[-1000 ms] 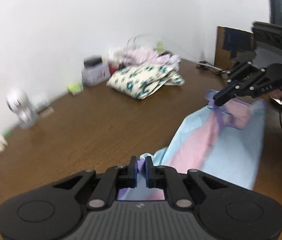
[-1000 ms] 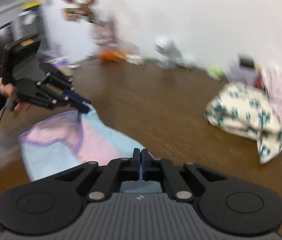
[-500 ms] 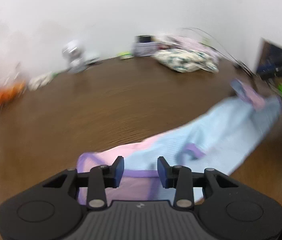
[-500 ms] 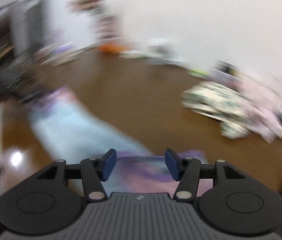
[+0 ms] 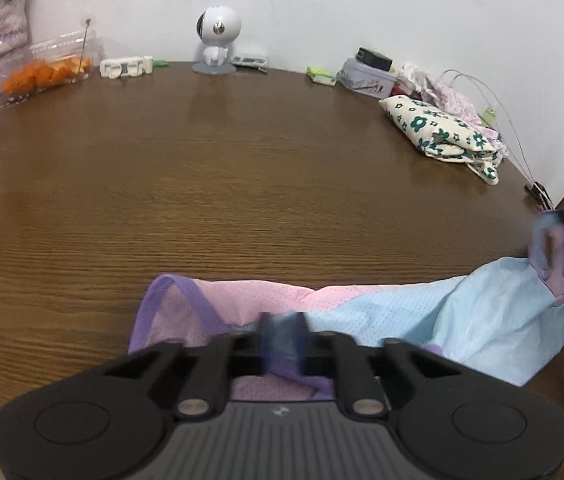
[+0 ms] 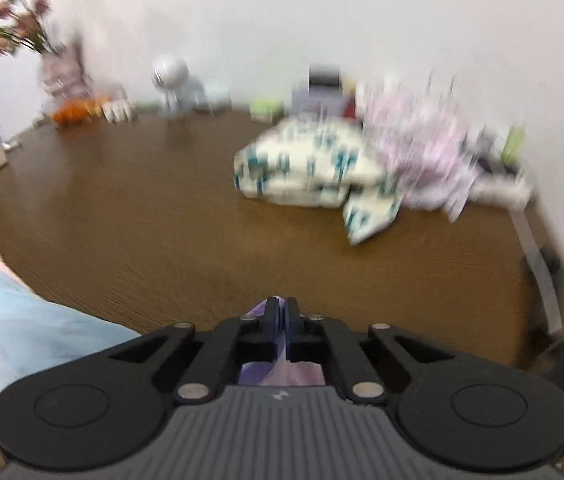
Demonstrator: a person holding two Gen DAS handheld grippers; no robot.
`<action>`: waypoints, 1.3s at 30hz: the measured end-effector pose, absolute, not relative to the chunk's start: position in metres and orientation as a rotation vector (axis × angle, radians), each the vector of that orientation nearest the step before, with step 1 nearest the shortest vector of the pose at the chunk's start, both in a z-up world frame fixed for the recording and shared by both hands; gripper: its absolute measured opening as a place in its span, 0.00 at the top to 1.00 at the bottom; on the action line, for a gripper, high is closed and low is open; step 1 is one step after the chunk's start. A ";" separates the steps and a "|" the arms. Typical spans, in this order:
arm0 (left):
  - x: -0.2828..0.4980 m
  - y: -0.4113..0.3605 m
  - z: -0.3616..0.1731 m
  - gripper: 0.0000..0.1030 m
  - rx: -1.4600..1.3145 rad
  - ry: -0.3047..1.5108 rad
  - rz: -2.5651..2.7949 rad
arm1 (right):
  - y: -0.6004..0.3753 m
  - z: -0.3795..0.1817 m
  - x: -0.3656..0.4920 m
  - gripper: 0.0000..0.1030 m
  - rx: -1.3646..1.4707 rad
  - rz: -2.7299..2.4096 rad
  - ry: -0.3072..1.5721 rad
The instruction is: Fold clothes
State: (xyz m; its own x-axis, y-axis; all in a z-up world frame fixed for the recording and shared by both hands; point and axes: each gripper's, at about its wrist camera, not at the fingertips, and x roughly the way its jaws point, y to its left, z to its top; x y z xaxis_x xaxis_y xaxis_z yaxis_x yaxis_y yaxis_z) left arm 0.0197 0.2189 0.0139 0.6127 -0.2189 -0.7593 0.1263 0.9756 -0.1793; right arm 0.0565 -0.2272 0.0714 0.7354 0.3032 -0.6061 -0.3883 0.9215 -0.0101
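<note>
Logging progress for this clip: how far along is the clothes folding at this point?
Done: a floral garment lies folded at the table's far right. In hand: the pink, blue and purple top is spread along the near edge, unfolded; the right gripper is shut on its purple trim, and the left gripper, motion-blurred, sits at its other end. Left: folding this top and the pale pink pile behind.

A: Surface noted: brown wood-grain table [image 5: 242, 184].

B: Items recorded on it?

A: Near edge: pink-and-blue garment [image 5: 422, 320] lying on it. Far right: folded floral cloth [image 5: 442, 132]. Far edge: white robot figure [image 5: 216, 40], tin [image 5: 368, 78], container of orange items [image 5: 48, 70] at far left.
</note>
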 end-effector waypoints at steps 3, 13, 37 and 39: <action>0.025 0.224 0.012 0.96 -0.163 0.866 -0.194 | -0.241 0.080 0.012 0.98 -0.172 0.387 0.591; 0.022 0.249 0.021 0.89 -0.261 0.822 -0.088 | -0.257 0.049 -0.043 0.68 -0.132 0.350 0.660; 0.041 0.278 0.006 0.99 -0.522 0.751 -0.065 | -0.108 0.013 -0.020 0.59 -0.172 0.620 0.670; 0.044 0.275 0.006 0.97 -0.502 0.752 -0.047 | -0.107 0.016 -0.022 0.59 -0.182 0.618 0.664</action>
